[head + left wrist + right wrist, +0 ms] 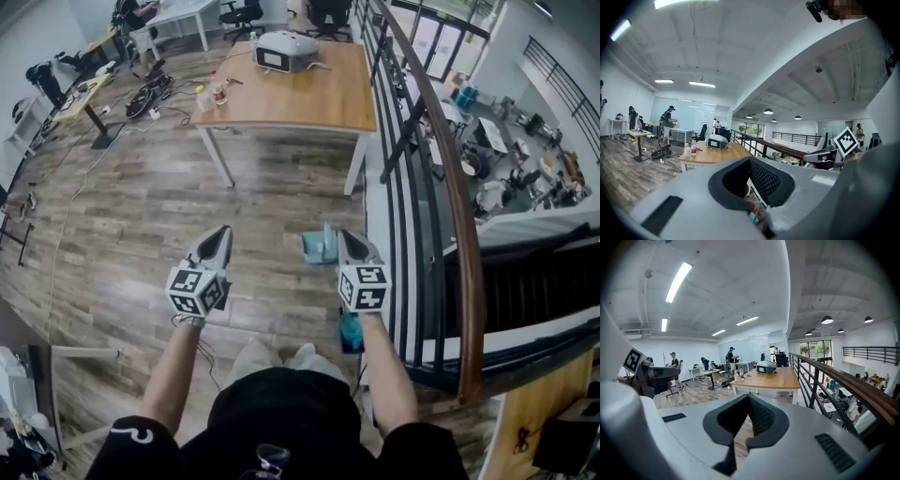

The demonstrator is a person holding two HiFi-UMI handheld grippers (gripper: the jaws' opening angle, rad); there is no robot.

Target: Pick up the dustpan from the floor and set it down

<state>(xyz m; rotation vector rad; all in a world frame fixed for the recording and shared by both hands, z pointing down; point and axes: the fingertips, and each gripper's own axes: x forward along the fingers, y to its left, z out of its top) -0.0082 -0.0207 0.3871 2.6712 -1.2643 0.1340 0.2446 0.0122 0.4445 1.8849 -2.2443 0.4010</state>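
Head view: the teal dustpan (317,247) lies on the wood floor (141,216) near the railing (441,187). It shows just left of the right hand-held gripper (349,240), and the left hand-held gripper (222,234) is farther off.

Left gripper view: jaws together, nothing between them, a wooden bench (712,153) ahead.

Right gripper view: jaws together and empty, pointing toward the same bench.

Pale teal dustpan, down on the floor.
I see the dustpan (317,247) lying on the wood-plank floor (141,216), close beside the foot of the railing (441,187). It is light teal plastic, its tray flat against the boards, with a narrow handle strip showing at its right side.
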